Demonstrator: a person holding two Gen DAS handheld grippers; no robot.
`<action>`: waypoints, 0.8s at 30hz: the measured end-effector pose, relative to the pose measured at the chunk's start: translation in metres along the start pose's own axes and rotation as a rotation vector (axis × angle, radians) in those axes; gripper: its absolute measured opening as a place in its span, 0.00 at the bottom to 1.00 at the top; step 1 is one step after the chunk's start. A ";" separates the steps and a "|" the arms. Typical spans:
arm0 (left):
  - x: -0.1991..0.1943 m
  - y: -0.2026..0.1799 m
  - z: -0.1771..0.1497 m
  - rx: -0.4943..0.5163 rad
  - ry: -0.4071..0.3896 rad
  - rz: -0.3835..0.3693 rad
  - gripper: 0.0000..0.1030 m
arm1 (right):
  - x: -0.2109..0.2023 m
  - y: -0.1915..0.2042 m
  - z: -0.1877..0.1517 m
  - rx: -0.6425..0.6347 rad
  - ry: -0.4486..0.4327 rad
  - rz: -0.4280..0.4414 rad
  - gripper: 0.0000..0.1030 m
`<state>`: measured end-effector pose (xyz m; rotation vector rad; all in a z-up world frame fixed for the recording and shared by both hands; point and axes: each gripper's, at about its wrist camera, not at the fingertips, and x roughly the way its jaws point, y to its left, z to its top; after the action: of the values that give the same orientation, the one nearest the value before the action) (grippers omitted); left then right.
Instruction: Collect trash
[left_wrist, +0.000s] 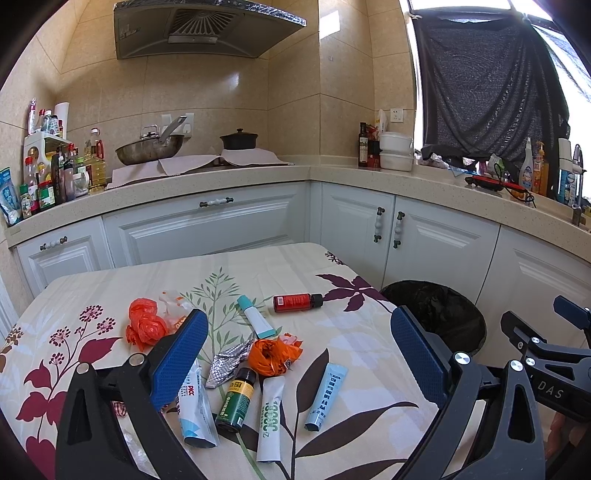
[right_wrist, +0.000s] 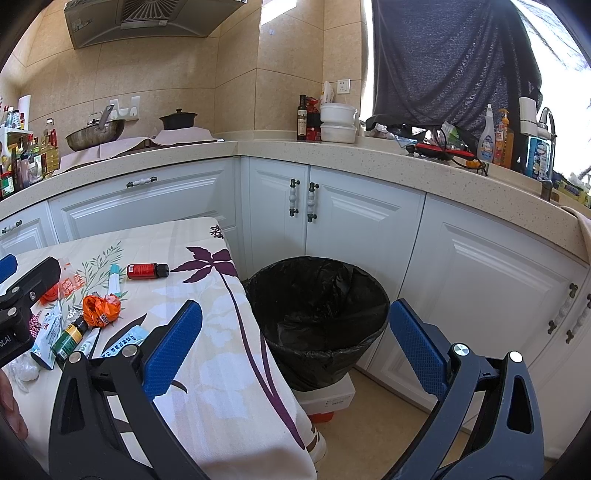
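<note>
Trash lies on a floral-cloth table (left_wrist: 110, 280): an orange wrapper ball (left_wrist: 271, 356), an orange bag (left_wrist: 144, 326), crumpled foil (left_wrist: 227, 363), a green bottle (left_wrist: 236, 400), a red bottle (left_wrist: 297, 302), a teal-capped tube (left_wrist: 255, 319), a light blue tube (left_wrist: 327, 395), a white sachet (left_wrist: 271, 419) and a white pouch (left_wrist: 195, 410). My left gripper (left_wrist: 299, 354) is open and empty above the pile. My right gripper (right_wrist: 295, 347) is open and empty over the table's right edge, in front of the black-lined bin (right_wrist: 317, 317). The bin also shows in the left wrist view (left_wrist: 439, 314).
White cabinets (right_wrist: 365, 221) and a beige counter (right_wrist: 332, 155) wrap around behind the table and the bin. The bin stands on a white box (right_wrist: 328, 397) on the floor. A wok (left_wrist: 147, 151), a pot (left_wrist: 238, 140) and several bottles stand on the counter.
</note>
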<state>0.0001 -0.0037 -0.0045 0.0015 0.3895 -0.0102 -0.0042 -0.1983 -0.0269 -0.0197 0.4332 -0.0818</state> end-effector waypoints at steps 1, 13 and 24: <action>0.000 0.000 0.000 0.000 0.000 0.000 0.94 | 0.000 0.000 0.000 0.000 -0.001 0.000 0.96; 0.000 -0.001 -0.001 0.002 0.002 0.001 0.94 | 0.001 -0.002 0.000 0.003 -0.002 -0.001 0.96; -0.004 0.015 -0.006 -0.011 0.012 0.041 0.94 | 0.005 0.005 -0.003 -0.009 0.012 0.034 0.96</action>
<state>-0.0052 0.0108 -0.0085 -0.0012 0.4011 0.0330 -0.0007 -0.1940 -0.0315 -0.0212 0.4459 -0.0468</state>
